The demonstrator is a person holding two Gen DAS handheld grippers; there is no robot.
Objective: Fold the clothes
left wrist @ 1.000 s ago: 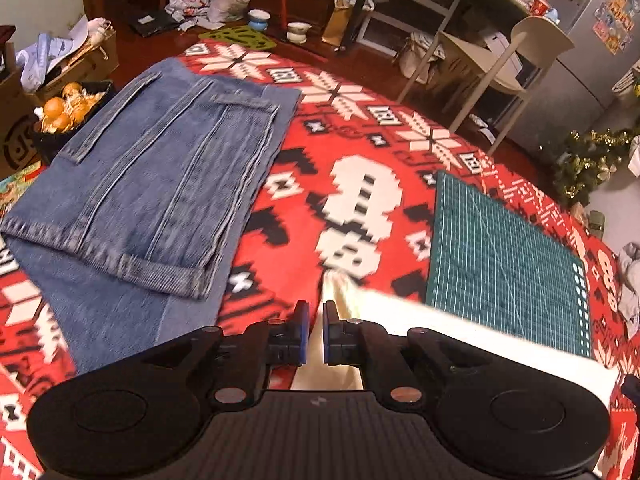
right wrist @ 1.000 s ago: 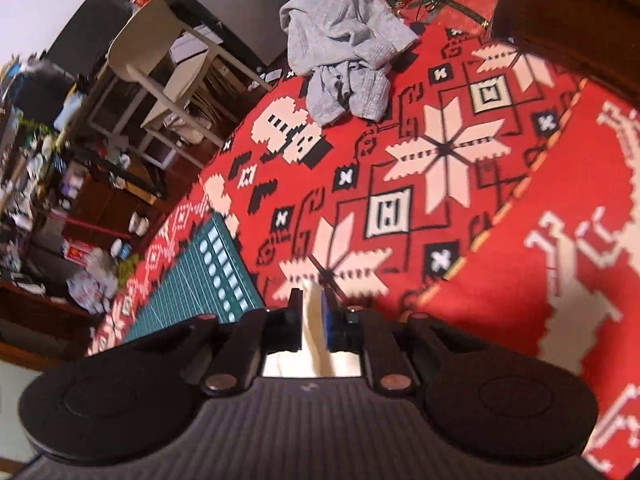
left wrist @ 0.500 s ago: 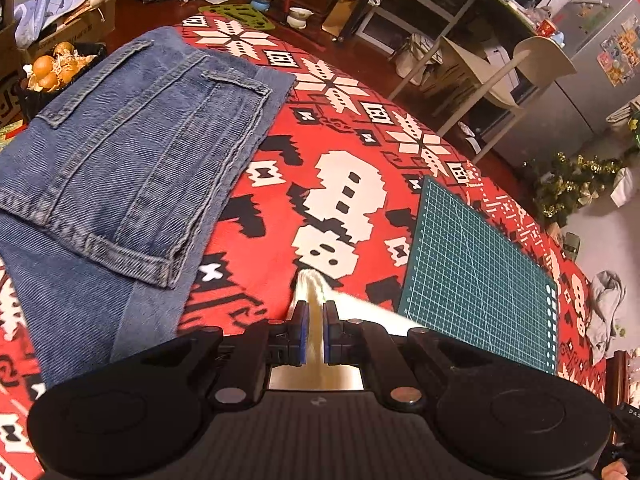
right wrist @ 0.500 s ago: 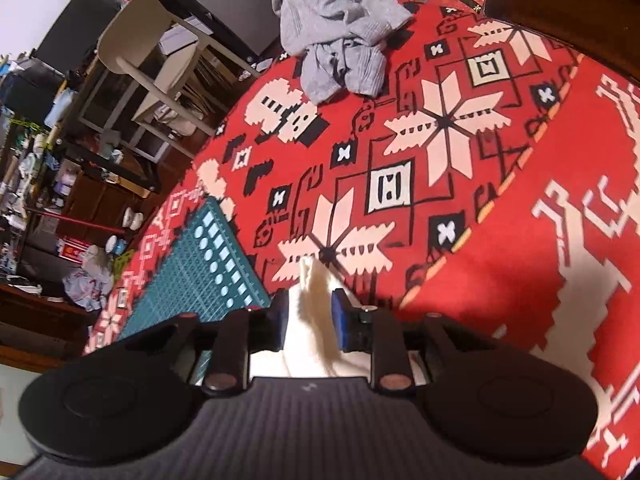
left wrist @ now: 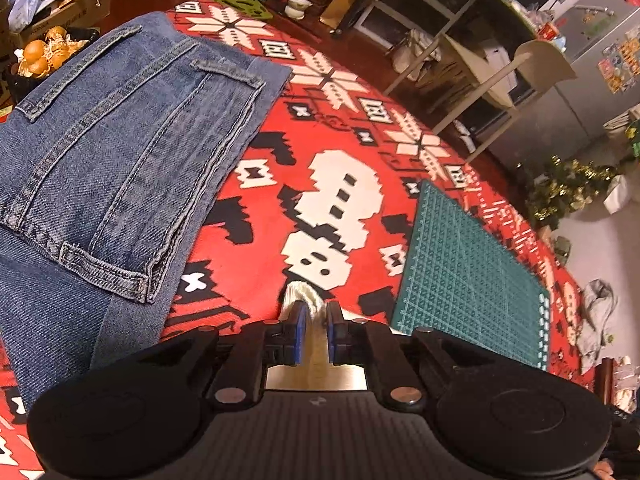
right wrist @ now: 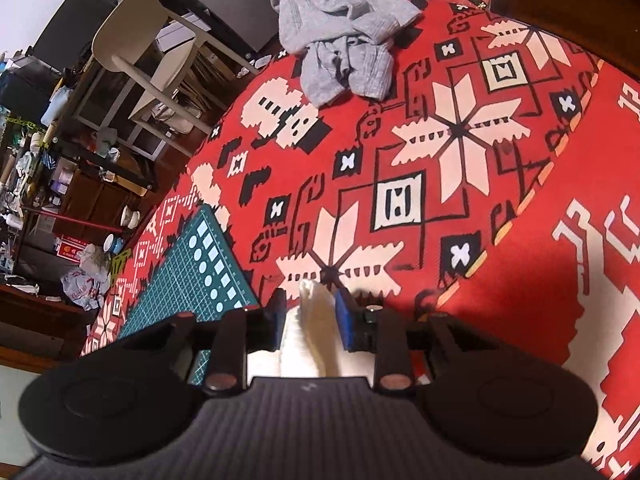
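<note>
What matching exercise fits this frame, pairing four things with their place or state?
Things:
1. folded jeans
2. grey garment
3. green cutting mat
4. cream cloth

Places or states:
a. crumpled in a heap at the far end of the red blanket
b. between the right claw's parted blue pads
c. lying flat, printed with a grid
d. laid flat with stitched hems showing, left of the left claw

Pairs: 1-d, 2-a, 3-c, 4-b
</note>
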